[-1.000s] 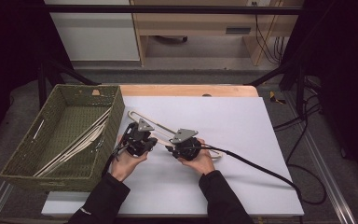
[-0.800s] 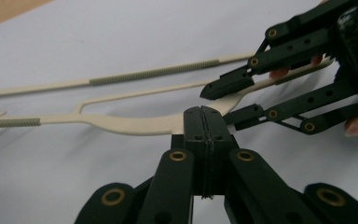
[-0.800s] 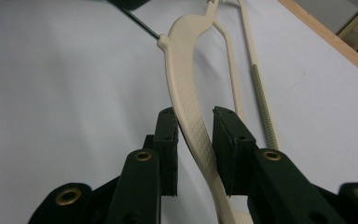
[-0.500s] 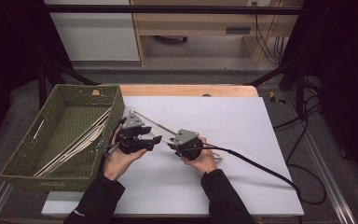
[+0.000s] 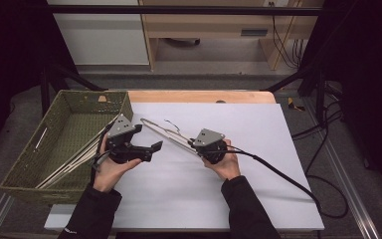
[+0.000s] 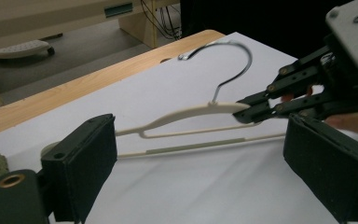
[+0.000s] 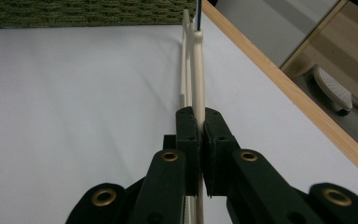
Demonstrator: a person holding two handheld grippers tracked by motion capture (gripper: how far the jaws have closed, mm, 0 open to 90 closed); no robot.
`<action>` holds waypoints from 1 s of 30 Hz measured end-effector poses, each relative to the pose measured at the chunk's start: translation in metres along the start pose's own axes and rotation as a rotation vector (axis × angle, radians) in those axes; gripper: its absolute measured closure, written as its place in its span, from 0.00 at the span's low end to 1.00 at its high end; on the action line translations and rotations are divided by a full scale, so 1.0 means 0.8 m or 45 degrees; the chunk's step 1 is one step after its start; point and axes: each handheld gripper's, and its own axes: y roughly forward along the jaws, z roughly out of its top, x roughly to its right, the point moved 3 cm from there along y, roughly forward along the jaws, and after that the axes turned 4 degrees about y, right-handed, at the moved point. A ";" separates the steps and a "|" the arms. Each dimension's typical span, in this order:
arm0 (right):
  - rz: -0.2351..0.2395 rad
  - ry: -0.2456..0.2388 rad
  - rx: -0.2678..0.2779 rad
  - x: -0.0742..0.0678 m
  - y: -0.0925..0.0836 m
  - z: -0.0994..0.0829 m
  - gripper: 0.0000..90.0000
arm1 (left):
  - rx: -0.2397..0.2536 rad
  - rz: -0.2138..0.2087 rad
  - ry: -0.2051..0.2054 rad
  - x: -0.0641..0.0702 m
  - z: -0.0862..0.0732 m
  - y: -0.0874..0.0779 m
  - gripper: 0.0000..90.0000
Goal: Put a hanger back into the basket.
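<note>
High view: right hand-held gripper (image 5: 195,144) clamps the hanger (image 5: 166,132) while left hand-held gripper (image 5: 151,147), jaws just opened and empty, should stay clear as it swings toward the basket (image 5: 54,119) at the table's left edge.

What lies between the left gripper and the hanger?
Nothing: in the left gripper view, bare white table separates the open left gripper from the hanger.

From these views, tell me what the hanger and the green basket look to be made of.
Hanger: cream body, smooth and matte, likely plastic; its hook is shiny bent wire, probably steel. Basket: olive woven mesh, coarse and matte, maybe plastic or paper cord; the weave alone doesn't settle which.
</note>
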 end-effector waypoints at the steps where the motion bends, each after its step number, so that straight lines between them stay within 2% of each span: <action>1: 0.010 -0.001 0.001 0.001 -0.003 0.001 0.97 | -0.001 -0.006 0.001 0.000 -0.001 0.000 0.10; 7: 0.095 0.035 0.011 0.009 -0.028 0.002 0.97 | -0.020 -0.042 0.059 0.004 -0.002 -0.001 0.08; 11: 0.186 0.054 0.022 0.011 -0.049 0.003 0.97 | -0.047 -0.072 0.104 0.011 -0.003 0.006 0.09; 16: 0.305 0.090 0.061 0.007 -0.072 0.002 0.97 | -0.089 -0.118 0.163 0.025 -0.007 0.020 0.11; 20: 0.369 0.086 0.063 -0.001 -0.084 0.004 0.97 | -0.121 -0.163 0.215 0.036 -0.010 0.031 0.15; 24: 0.436 0.092 0.067 -0.009 -0.095 0.005 0.97 | -0.132 -0.210 0.278 0.047 -0.012 0.036 0.24; 26: 0.458 0.090 0.065 -0.013 -0.098 0.005 0.97 | -0.127 -0.231 0.300 0.052 -0.013 0.037 0.33; 30: 0.495 0.074 0.056 -0.019 -0.104 0.005 0.97 | -0.161 -0.293 0.343 0.061 -0.015 0.040 0.51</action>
